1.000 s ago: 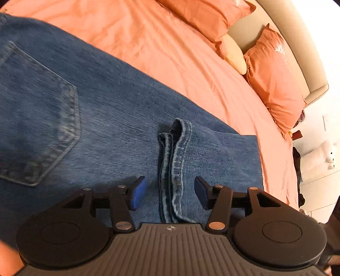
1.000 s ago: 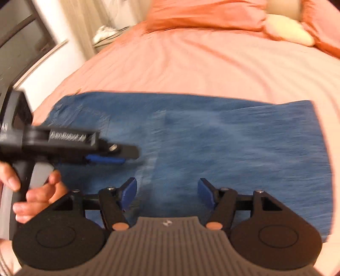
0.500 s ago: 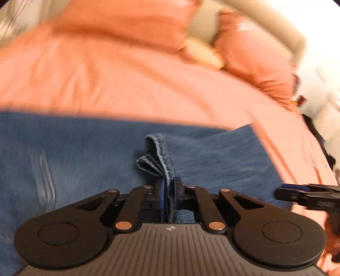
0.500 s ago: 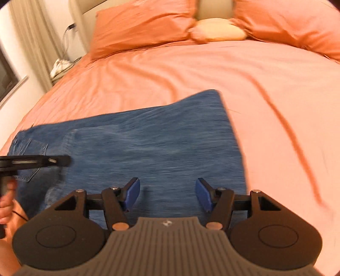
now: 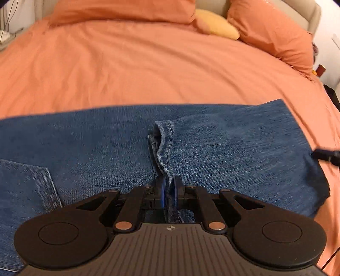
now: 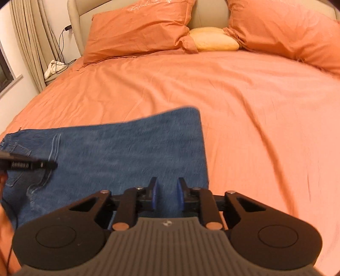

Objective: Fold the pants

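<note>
Bed (image 5: 148, 63) comes first: its orange sheet fills both of your views, with a beige headboard (image 6: 210, 14) at the far end. Two orange pillows (image 6: 136, 31) lean against that headboard, and a small yellow cushion (image 6: 212, 39) sits between them. Beige curtains (image 6: 27, 42) hang off to the left in your right-wrist view, with a dark cable (image 6: 61, 42) trailing down beside them onto a nightstand. Jeans (image 5: 233, 152) lie flat on the near part of the bed, folded over themselves, so the leg hems (image 5: 163, 144) rest on top of the denim below, and a back pocket (image 5: 25, 191) shows at the lower left of your left-wrist view. Your left claw (image 5: 169, 191) is clenched on those hems, its blue pads pinching the bunched edges between them; in your right-wrist view it reaches in from the left edge over the denim (image 6: 27, 164). Your right claw (image 6: 166, 196) sits released above the near right corner of the jeans, a clear gap between its pads with nothing in it; whether it touches the cloth you cannot tell. Its dark tip also shows at the right edge of your left-wrist view (image 5: 327, 155), just beside the fold.
</note>
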Demonstrator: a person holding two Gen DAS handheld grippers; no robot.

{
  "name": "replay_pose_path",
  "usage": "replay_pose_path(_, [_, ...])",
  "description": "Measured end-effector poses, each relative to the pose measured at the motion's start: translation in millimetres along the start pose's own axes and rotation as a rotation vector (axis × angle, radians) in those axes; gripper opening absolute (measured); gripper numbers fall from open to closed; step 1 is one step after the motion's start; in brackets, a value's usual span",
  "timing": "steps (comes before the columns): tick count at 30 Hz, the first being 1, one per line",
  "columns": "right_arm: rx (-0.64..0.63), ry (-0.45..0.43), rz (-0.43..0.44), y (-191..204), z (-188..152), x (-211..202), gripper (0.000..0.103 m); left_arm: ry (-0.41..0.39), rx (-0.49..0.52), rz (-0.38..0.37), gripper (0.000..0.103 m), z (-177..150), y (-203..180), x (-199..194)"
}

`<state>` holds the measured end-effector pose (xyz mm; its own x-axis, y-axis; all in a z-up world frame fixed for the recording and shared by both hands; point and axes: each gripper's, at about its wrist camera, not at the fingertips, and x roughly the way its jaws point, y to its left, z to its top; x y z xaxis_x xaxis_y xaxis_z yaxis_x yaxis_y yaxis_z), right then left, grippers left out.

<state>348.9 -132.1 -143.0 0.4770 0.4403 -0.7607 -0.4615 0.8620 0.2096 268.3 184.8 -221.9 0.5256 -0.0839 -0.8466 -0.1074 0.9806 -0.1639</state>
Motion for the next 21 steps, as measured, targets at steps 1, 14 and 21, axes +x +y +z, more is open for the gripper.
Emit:
replay_pose_path(1, [-0.013, -0.007, -0.016, -0.6, 8.2, 5.8, 0.013, 0.015, 0.006, 0.004, 0.009, 1.7, -0.3, 2.2])
replay_pose_path(14, [0.012, 0.093, -0.125, -9.2, 72.9, 120.2, 0.0, 0.072, 0.063, 0.001, 0.014, 11.8, -3.5, 11.0])
replay_pose_path(21, [-0.039, 0.19, -0.092, -3.7, 65.7, 84.3, 0.0, 0.083, 0.06, 0.036, 0.036, 12.0, 0.0, -5.8])
